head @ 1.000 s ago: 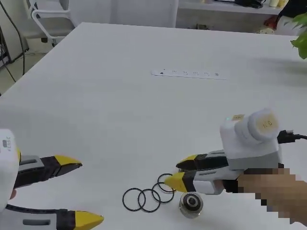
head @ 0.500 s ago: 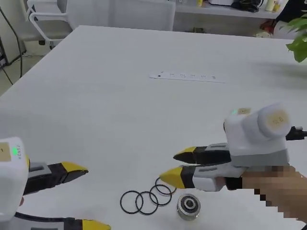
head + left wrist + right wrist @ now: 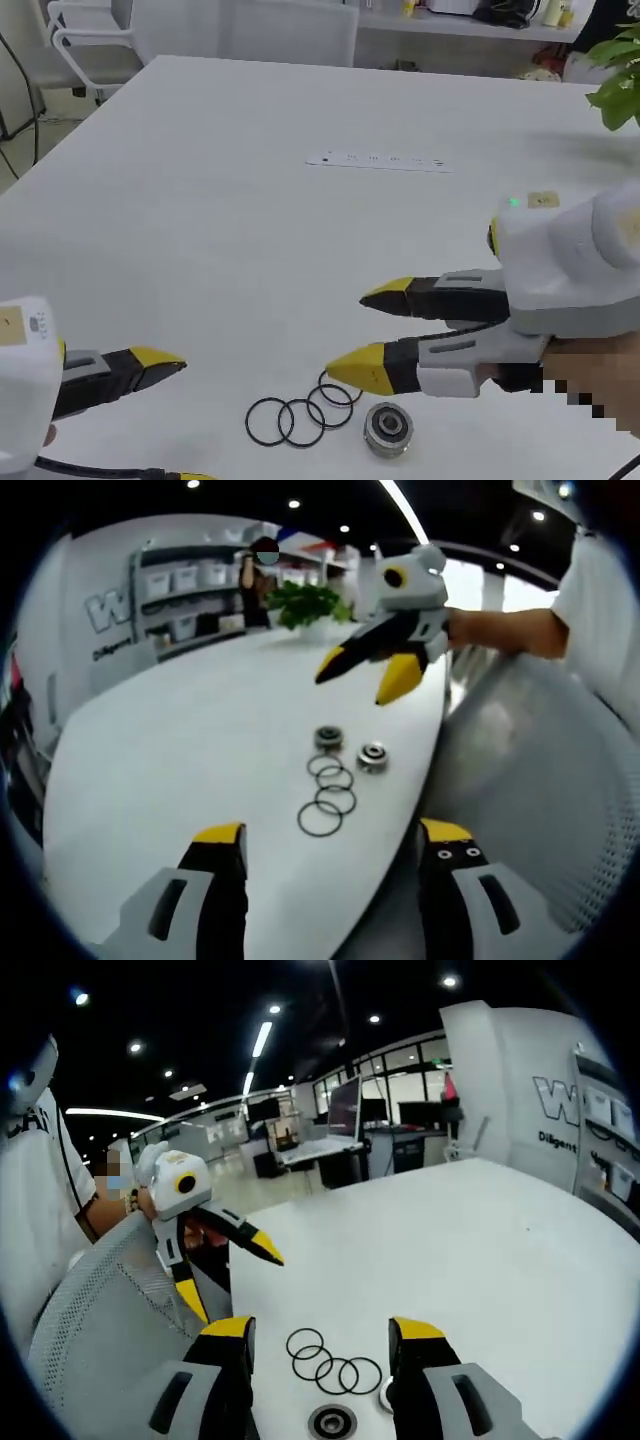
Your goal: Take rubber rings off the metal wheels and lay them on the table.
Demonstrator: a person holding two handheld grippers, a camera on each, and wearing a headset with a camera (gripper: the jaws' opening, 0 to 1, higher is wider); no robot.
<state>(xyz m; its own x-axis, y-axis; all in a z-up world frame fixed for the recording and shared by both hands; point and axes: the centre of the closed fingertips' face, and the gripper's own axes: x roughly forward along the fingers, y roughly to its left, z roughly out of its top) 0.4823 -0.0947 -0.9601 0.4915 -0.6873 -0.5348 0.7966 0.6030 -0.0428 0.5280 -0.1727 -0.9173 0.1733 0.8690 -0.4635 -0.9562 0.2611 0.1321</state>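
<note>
Now, right gripper [image 3: 367, 331] and left gripper [image 3: 332, 833] gape wide, empty; clamp the metal wheel [image 3: 388, 427], at 3 o'clock of the rubber rings [image 3: 300, 415], squarely; avoid scattering them.

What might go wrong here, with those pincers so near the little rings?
The four black rings overlap in a chain, so lifting or nudging one may drag the others along. They and the metal wheel lie near the edge of the table, so a careless sweep of the open right gripper close by might push something off.
</note>
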